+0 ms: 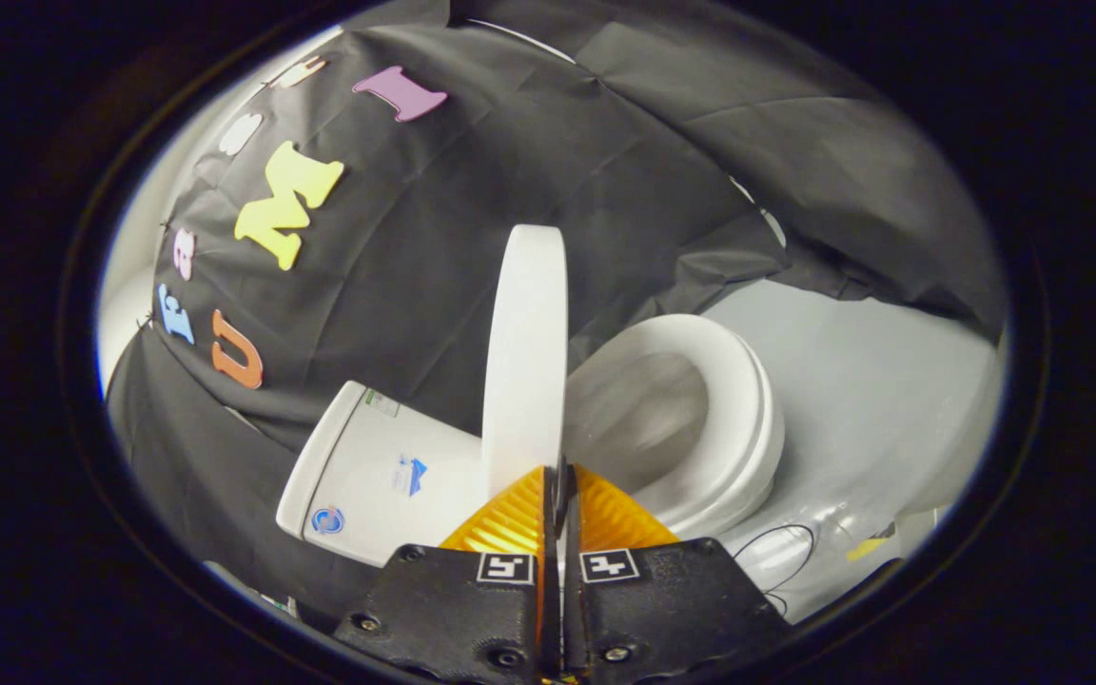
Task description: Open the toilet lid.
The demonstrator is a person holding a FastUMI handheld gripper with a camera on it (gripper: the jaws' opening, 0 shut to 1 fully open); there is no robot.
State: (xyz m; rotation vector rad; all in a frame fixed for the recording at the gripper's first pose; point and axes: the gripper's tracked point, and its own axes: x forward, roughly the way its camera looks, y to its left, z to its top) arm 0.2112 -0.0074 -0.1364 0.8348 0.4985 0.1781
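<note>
The lid stands raised, seen nearly edge-on as a tall white slab rising just ahead of the fingers, between the tank on one side and the seat on the other. Its lower end runs down behind the fingertips, so its hinge is hidden. The gripper points straight at that lower edge; its two fingers lie close together with only a thin slit between them, and the lid's edge seems to sit in that slit, but whether both fingers press on it I cannot tell. The seat lies flat around the open bowl, whose inside is dim and hard to read. The tank bears a few small stickers, too small to make out, and its far end is cut off by the gripper body. A black cloth wall hangs behind the toilet. Beyond the seat lies a pale floor, with a thin dark cable looping near the gripper.
</note>
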